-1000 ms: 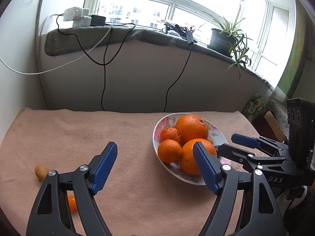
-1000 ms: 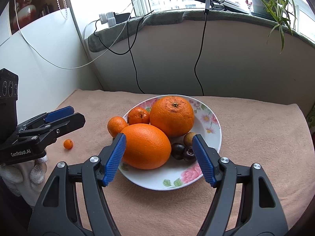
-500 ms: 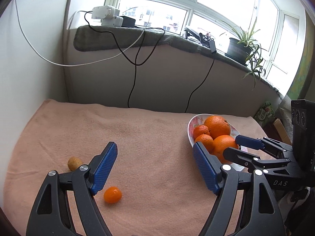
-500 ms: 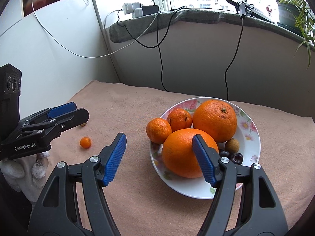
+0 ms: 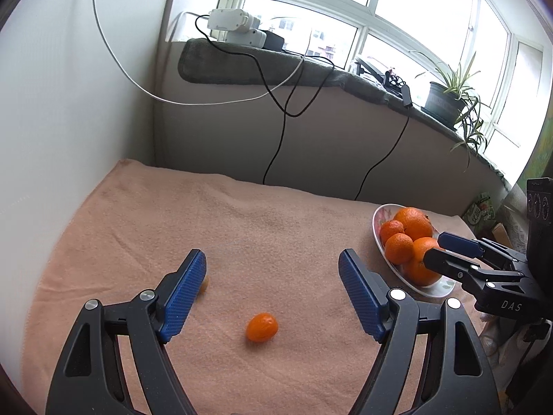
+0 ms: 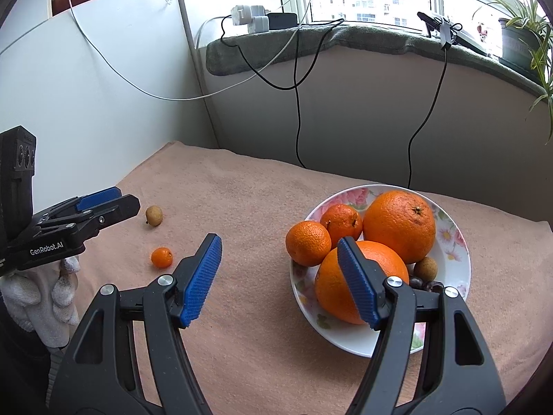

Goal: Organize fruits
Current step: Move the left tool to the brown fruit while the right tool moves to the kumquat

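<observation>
Near the table's left edge, the kumquat (image 5: pixel 261 327) lies between our left gripper (image 5: pixel 273 290) fingers, wide open, empty. Right gripper (image 6: pixel 280 276) likewise, beside the plate (image 6: pixel 456 252). Risk: the round fruit may roll if nudged.

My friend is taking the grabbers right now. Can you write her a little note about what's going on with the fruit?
Left gripper: open, empty, hovering over the kumquat on the cloth.
Right gripper: open, empty, at the near left edge of the plate.
Done: two big oranges, two mandarins, a longan and some dark fruits are on the plate.
Left: the kumquat and the other longan lie loose on the cloth, left of the plate. Probably take the kumquat first with the left gripper, then the longan, and put both on the plate.
</observation>
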`<state>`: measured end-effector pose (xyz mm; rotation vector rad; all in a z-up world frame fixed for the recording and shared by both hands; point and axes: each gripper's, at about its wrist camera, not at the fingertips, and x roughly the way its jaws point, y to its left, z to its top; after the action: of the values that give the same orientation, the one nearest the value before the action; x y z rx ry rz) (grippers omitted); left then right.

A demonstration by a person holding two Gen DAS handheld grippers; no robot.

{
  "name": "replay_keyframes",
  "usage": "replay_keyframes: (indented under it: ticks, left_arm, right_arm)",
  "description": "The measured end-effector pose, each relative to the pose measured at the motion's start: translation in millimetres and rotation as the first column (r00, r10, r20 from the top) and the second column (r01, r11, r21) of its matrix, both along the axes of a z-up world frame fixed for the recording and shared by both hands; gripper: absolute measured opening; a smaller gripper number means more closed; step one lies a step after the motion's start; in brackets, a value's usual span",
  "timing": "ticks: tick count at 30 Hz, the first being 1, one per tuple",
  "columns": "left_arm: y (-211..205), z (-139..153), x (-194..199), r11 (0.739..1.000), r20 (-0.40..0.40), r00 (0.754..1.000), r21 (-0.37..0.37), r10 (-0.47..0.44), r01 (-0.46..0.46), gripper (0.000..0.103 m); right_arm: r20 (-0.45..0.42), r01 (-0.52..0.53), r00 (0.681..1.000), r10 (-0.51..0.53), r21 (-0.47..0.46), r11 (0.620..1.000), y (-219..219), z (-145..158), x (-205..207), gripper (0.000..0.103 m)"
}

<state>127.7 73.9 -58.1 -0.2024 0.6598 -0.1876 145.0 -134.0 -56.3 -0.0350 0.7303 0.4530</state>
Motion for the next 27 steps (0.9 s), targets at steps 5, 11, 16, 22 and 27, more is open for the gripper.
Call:
replay_keyframes:
  ticks: [5, 11, 16, 22, 27]
  left_arm:
    - [23.8, -4.0, -2.6, 0.999, -0.013, 0.999, -0.011, 0.048, -0.048, 0.079]
    - [50.8, -15.1, -4.7, 0.995, -0.043, 0.994, -0.019, 0.098, -0.099, 0.079]
    - [65.9, -26.9, -5.6, 0.993, -0.072, 0.991, -0.041, 0.11, -0.113, 0.077]
    - [68.5, -38.5, -2.9, 0.993, -0.098, 0.991, -0.052, 0.096, -0.101, 0.071]
    - [65.0, -44.9, 1.8, 0.996, -0.111, 0.991, -0.043, 0.076, -0.082, 0.067]
  right_arm:
    - [0.003, -0.022, 1.0, 0.022, 0.006, 1.0, 9.5, 1.6, -1.8, 0.072]
    - [-0.003, -0.074, 0.997, 0.074, 0.0, 0.997, 31.5, -0.9, -6.2, 0.072]
    - [-0.029, -0.126, 0.992, 0.126, -0.006, 0.992, 54.7, -11.8, -10.5, 0.072]
    - [-0.051, -0.194, 0.98, 0.192, -0.044, 0.98, 85.6, -26.9, -18.5, 0.072]
    - [-0.077, -0.237, 0.97, 0.232, -0.053, 0.97, 103.6, -37.4, -20.4, 0.072]
